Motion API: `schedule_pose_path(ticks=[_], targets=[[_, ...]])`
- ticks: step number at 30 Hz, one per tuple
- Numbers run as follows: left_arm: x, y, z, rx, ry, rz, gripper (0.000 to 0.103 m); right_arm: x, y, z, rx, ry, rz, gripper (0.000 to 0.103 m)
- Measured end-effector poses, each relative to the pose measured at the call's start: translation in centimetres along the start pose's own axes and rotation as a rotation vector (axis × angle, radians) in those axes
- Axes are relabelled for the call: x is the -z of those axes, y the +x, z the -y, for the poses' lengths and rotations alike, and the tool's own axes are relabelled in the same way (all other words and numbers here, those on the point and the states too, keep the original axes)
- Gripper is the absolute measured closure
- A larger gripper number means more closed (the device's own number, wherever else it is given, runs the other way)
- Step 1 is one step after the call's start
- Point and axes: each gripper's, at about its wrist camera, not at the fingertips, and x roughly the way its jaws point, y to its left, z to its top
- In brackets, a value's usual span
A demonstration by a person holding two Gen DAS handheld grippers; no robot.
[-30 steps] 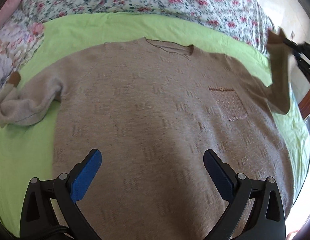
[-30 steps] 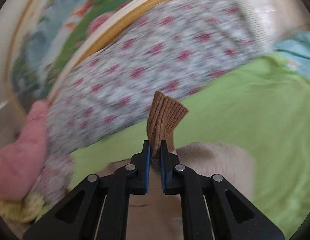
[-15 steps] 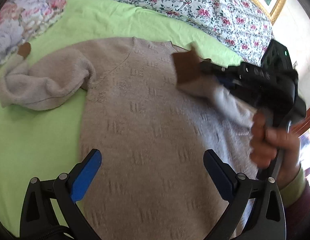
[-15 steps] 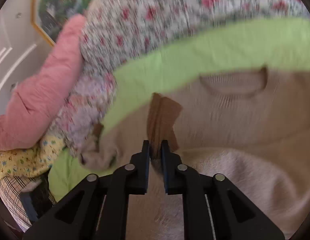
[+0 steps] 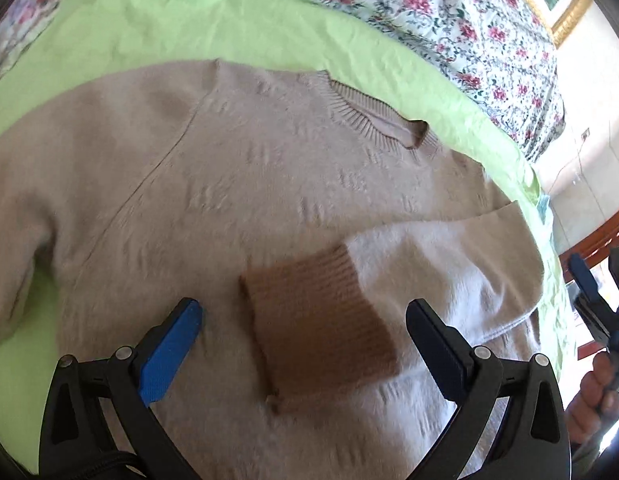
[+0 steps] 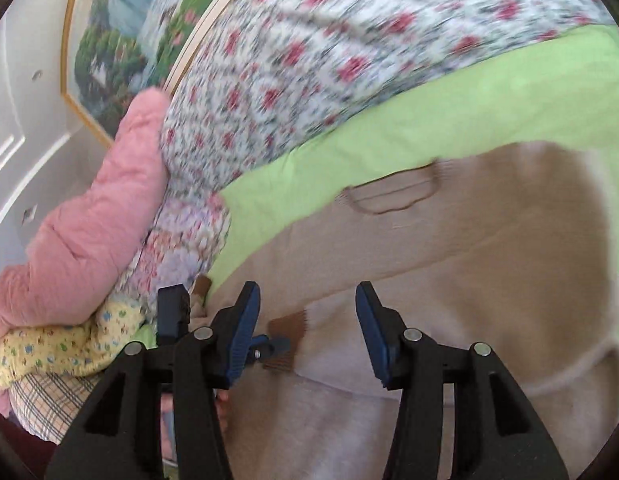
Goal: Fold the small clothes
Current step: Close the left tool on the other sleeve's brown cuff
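Fingers of the left gripper (image 5: 303, 334) stand wide apart with nothing between them, low over the chest of the beige sweater (image 5: 237, 184), and the brown ribbed cuff (image 5: 317, 328) lies flat on the knit in the gap between them. From that cuff the right sleeve (image 5: 449, 264) runs back across the body towards the sweater's right edge, folded inward and resting on the front panel. The right gripper (image 6: 307, 332) is likewise spread open and holds nothing; in the left wrist view it shows only at the far right edge, clear of the fabric, with the person's hand (image 5: 593, 404) around its handle.

Beyond the cuff the sweater lies face up on the lime-green sheet (image 5: 189, 20), its ribbed neckline (image 5: 381, 120) towards the far side, and the left sleeve (image 5: 13, 240) runs off to the left edge, not yet folded in. Farther off sit the floral quilt (image 5: 449, 20), a pink pillow (image 6: 89, 220) and a framed picture (image 6: 125, 32) on the wall.

By my reading, the first sleeve fold is done and the second is due. The next move calls for the left gripper to travel out to the left sleeve's end, pinch it, and lay it across the chest to meet or overlap the right one, without dragging the body out of square.
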Motion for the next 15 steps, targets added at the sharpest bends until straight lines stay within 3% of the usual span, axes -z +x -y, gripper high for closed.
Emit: schedule_pose_path(ticks=[2,3,4,6,8,10,12,15], targets=[[-0.2,0.1,0.7,0.034,0.033,0.012,0.025,0.0,-1.5,1.1,0.025,0.027,0.027,0.052],[-0.3,0.4,1.4,0.056,0.062,0.004,0.065,0.0,-2.1,1.6,0.037,0.042,0.04,0.052],[-0.4,0.7,1.8,0.077,0.072,-0.014,0.098,0.0,-2.8,2.4,0.055,0.068,0.062,0.052],[-0.9,-0.5,1.9,0.133,0.034,0.0,0.1,-0.2,-3.6,3.6,0.087,0.105,0.085,0.052],[-2.0,-4.5,1.8,0.105,0.052,0.138,0.1,-0.7,-4.6,5.0,0.131,0.141,0.114,0.052],[-2.6,-6.6,0.8,0.044,0.069,0.226,0.1,-1.2,-5.7,6.2,0.176,0.16,0.145,0.052],[-3.0,-6.3,-0.9,-0.03,0.07,0.213,0.1,-1.8,-6.3,7.3,0.232,0.159,0.169,0.052],[-2.7,-5.1,-2.7,-0.01,0.035,0.168,0.1,-3.1,-5.7,9.1,0.31,0.167,0.153,0.052]])
